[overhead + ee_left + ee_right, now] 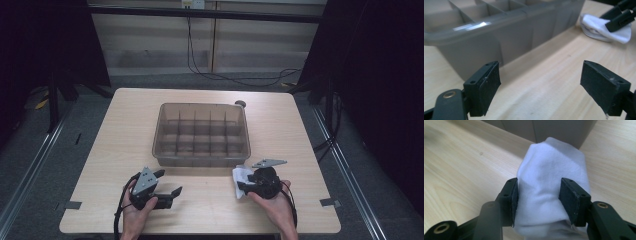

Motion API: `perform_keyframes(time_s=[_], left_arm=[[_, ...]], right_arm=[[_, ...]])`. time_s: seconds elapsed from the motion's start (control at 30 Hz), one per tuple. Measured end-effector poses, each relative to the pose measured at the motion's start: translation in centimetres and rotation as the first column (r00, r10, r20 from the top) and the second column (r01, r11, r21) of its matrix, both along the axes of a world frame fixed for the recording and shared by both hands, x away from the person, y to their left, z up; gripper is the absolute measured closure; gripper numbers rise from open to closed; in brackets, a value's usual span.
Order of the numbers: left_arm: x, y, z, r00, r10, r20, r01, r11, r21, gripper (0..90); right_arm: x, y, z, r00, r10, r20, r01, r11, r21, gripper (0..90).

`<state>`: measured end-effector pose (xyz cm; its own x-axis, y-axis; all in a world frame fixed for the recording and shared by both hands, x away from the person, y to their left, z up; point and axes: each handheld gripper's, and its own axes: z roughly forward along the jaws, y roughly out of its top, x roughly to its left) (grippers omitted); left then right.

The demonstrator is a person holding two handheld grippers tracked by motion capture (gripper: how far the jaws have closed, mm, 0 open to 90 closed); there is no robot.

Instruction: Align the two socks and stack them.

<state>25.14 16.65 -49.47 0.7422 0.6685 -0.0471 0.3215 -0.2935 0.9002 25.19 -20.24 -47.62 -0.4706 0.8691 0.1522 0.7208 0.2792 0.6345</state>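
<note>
Right gripper view showed the white cloth (pixel 551 192) sitting squarely between the right gripper (pixel 537 202)'s fingers (pixel 573 201), one pad against each flank of the bundle. The pads looked to be pinching it, the fabric bulging above and below them. The cloth's long axis ran away from the camera, along the line of the fingers, toward the grey wall of the bin (pixel 544 128) just beyond it.

From the high view, the cloth (pixel 240 176) lay on the bench (pixel 200 210) just beside the near right corner of the divided bin (pixel 202 134), and the right gripper (pixel 242 187) came at it from the person's side. The left gripper (pixel 169 185) rested well apart, to the left along the bin's near wall, its fingers spread and holding nothing.

Left gripper view confirmed that: both pads (pixel 484 87) stood wide, with bare bench between them, the bin's near wall (pixel 506 37) ahead and the cloth (pixel 604 27) far off at upper right under the other gripper's fingers.

So the relation that mattered was this: the bin lay directly forward of the held cloth, its rim higher than the bundle. I judged that the next move would call for a lift clear of the rim before any travel forward, and that the right hand, already on the cloth, was the one placed to do it.
</note>
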Motion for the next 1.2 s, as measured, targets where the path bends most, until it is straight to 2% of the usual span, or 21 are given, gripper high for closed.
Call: perform_keyframes(time_s=[0.03,0.2,0.37,0.43,0.53,0.63,0.7,0.73,0.77,0.8,0.83,0.87,0.93,0.97,1.03,1.1,1.13,1.2], left_arm=[[0.0,0.2,-0.1,0.9999,0.009,0.010,-0.009,0.9996,-0.027,15.9],[0.1,1.5,-0.7,0.9977,0.055,0.039,-0.051,0.9940,-0.097,15.9],[0.3,2.3,-0.8,0.9923,0.092,0.083,-0.080,0.9875,-0.136,15.9],[0.5,2.7,-0.8,0.9916,0.088,0.094,-0.074,0.9867,-0.145,16.0],[0.2,3.3,-0.9,0.9825,0.131,0.132,-0.104,0.9753,-0.195,16.2],[-0.3,3.3,-1.0,0.9696,0.161,0.184,-0.120,0.9687,-0.217,16.1],[-0.5,3.4,-1.1,0.9683,0.156,0.195,-0.114,0.9708,-0.211,15.8],[-0.4,3.4,-1.0,0.9706,0.150,0.188,-0.110,0.9719,-0.208,15.7],[-0.4,3.4,-1.0,0.9698,0.154,0.189,-0.116,0.9726,-0.202,15.7],[-0.6,3.3,-1.1,0.9663,0.162,0.200,-0.119,0.9703,-0.211,15.6],[-0.9,3.3,-1.1,0.9578,0.162,0.238,-0.115,0.9730,-0.200,15.6],[-1.2,3.2,-1.2,0.9478,0.180,0.263,-0.129,0.9713,-0.200,15.6],[-1.6,3.2,-1.3,0.9316,0.225,0.286,-0.164,0.9613,-0.221,15.5],[-1.7,3.3,-1.3,0.9271,0.244,0.284,-0.180,0.9557,-0.233,15.5],[-1.7,3.5,-1.3,0.9218,0.261,0.286,-0.191,0.9489,-0.251,15.4],[-1.8,3.5,-1.4,0.9215,0.268,0.282,-0.197,0.9468,-0.254,15.5],[-1.8,3.5,-1.4,0.9192,0.268,0.289,-0.198,0.9478,-0.250,15.3],[-1.8,3.6,-1.4,0.9203,0.269,0.284,-0.194,0.9441,-0.266,15.4]], right_arm=[[0.0,0.0,0.0,0.9998,-0.018,-0.007,0.018,0.9998,0.003,49.0],[0.2,-0.5,0.1,0.9988,-0.047,-0.012,0.047,0.9989,0.000,48.9],[0.2,-0.6,0.3,0.9977,-0.066,-0.016,0.066,0.9977,-0.016,48.6],[0.2,-0.8,0.3,0.9977,-0.065,-0.017,0.065,0.9978,-0.015,48.4],[0.0,-1.0,0.3,0.9966,-0.081,-0.016,0.080,0.9966,-0.019,46.6],[0.0,-1.2,0.5,0.9971,-0.074,-0.019,0.074,0.9973,-0.006,39.9],[0.0,-1.1,0.7,0.9985,-0.053,-0.012,0.053,0.9986,-0.003,36.7],[0.0,-1.1,0.9,0.9988,-0.048,-0.010,0.048,0.9988,-0.008,33.4],[0.1,-1.2,1.1,0.9988,-0.047,-0.016,0.047,0.9989,0.008,29.2],[0.2,-1.3,1.3,0.9989,-0.042,-0.020,0.043,0.9987,0.027,27.2],[0.2,-1.5,1.5,0.9990,-0.041,-0.017,0.041,0.9984,0.039,26.4],[0.3,-1.8,1.9,0.9990,-0.041,-0.016,0.042,0.9979,0.048,24.8],[0.4,-2.1,2.3,0.9987,-0.046,-0.023,0.047,0.9973,0.057,22.4],[0.5,-2.4,2.6,0.9987,-0.047,-0.018,0.048,0.9971,0.059,22.6],[0.7,-2.8,2.8,0.9982,-0.052,-0.029,0.054,0.9967,0.061,22.0],[0.9,-3.1,3.0,0.9980,-0.053,-0.035,0.054,0.9972,0.052,22.2],[1.1,-3.3,3.0,0.9976,-0.051,-0.046,0.054,0.9970,0.055,21.3],[1.5,-3.4,3.0,0.9969,-0.043,-0.066,0.046,0.9975,0.053,19.8]])
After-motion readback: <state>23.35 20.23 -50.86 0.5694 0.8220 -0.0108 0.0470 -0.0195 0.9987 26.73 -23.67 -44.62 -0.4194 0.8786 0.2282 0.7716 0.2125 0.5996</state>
